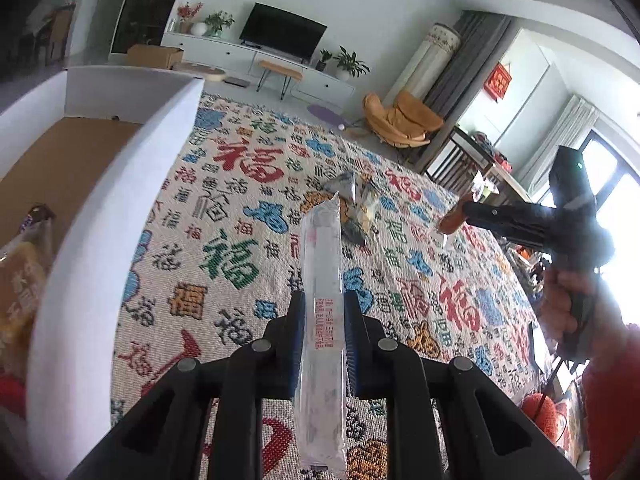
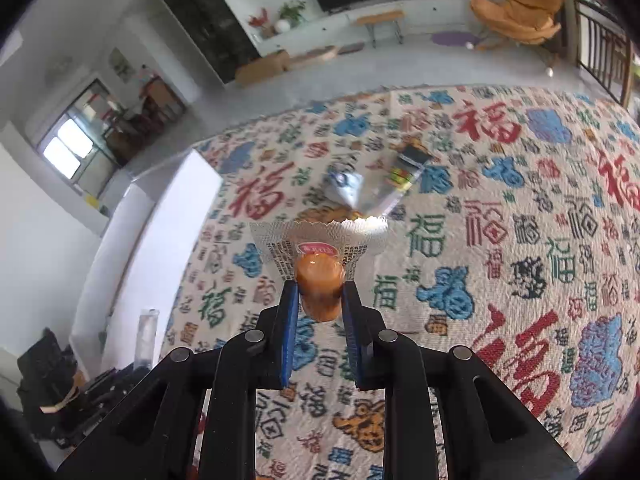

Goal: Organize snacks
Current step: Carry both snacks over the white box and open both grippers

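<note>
My left gripper (image 1: 323, 300) is shut on a long clear-wrapped snack stick (image 1: 322, 264) with red print, held above the patterned cloth. My right gripper (image 2: 320, 286) is shut on an orange sausage snack (image 2: 320, 284) in a clear wrapper with a white crimped end; it also shows at the right in the left wrist view (image 1: 454, 220). Two small snack packets (image 1: 354, 200) lie on the cloth ahead; in the right wrist view they (image 2: 372, 186) are blurred. A white box (image 1: 120, 184) with a brown floor stands at the left, holding a yellow snack bag (image 1: 20, 280).
The cloth (image 2: 500, 240) with red, blue and green characters covers the table. The white box shows at the left in the right wrist view (image 2: 160, 232), with the left gripper low beside it (image 2: 60, 380). A TV, chairs and plants stand far behind.
</note>
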